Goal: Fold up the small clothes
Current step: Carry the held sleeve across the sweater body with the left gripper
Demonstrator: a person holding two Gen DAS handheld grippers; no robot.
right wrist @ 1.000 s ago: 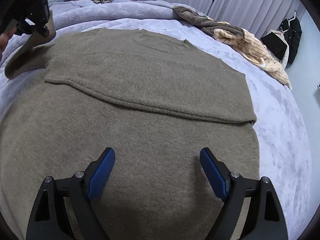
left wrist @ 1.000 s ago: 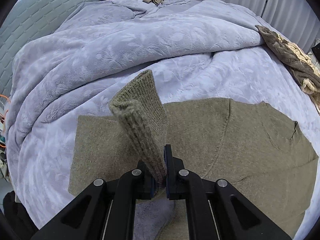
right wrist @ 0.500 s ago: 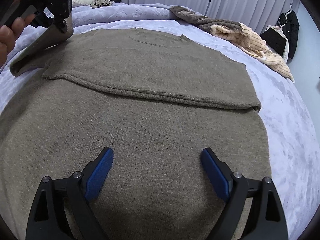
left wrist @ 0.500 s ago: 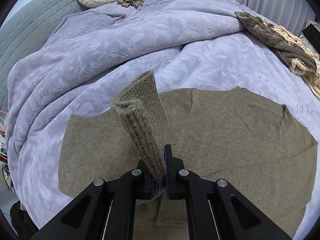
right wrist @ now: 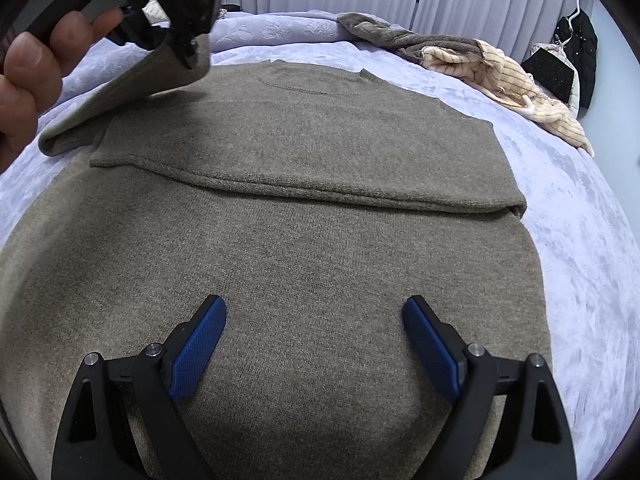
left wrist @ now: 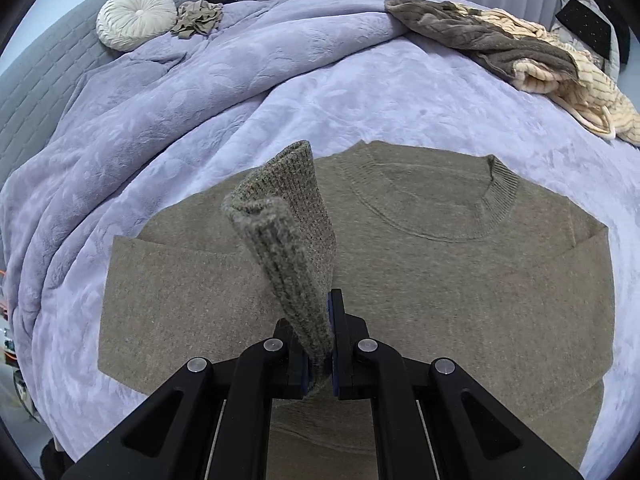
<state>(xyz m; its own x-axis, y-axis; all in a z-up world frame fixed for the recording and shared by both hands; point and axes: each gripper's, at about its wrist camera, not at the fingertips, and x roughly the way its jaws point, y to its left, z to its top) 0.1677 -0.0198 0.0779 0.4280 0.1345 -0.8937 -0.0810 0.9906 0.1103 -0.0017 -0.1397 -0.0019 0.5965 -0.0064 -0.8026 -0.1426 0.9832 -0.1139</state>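
step: left sleeve fold | left gripper [left wrist: 320, 344] clenched on cuff [left wrist: 288, 216] | right gripper [right wrist: 316, 344] released over sweater [right wrist: 320, 240] | next: lay cuff across chest

Evenly lit by soft, cool daylight; faint shadows only. Sharp in the middle, strongly bowed toward black rounded corners; close hand [right wrist: 28, 68] slightly blurred.

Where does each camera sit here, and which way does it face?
Left wrist: on the left tool, angled down over the sweater toward the round cushion; its own shut fingers pinch the sleeve.
Right wrist: on the right tool, low over the sweater's hem; its own open fingers, plus the hand carrying the left tool.
Shared: sweater, held sleeve, blanket, pile of clothes, curtains.
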